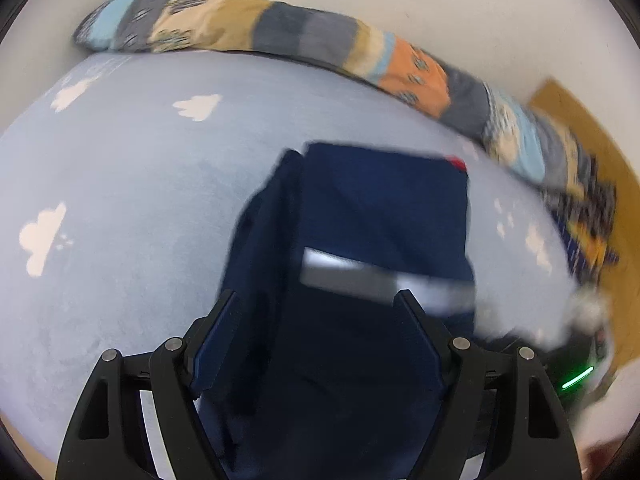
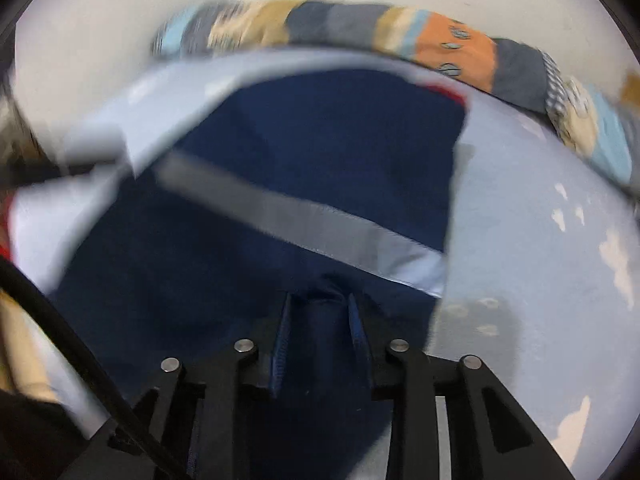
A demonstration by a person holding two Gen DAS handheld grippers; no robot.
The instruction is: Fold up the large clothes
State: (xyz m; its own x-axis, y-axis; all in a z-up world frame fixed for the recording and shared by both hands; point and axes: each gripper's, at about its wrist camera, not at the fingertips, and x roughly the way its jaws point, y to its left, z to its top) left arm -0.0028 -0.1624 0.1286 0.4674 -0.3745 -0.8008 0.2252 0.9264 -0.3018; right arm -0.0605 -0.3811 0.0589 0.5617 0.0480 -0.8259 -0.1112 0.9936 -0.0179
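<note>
A large navy blue garment with a grey reflective stripe lies folded on the pale blue bed sheet. A bit of red shows at its far corner. My left gripper is open, its jaws wide apart over the near part of the garment. In the right wrist view the same navy garment with its grey stripe fills the middle. My right gripper is shut on a bunched fold of the navy cloth. Both views are motion-blurred.
A long patchwork bolster in grey, tan, orange and light blue runs along the white wall behind the bed, also in the right wrist view. The sheet has white cloud prints. A black cable crosses the lower left.
</note>
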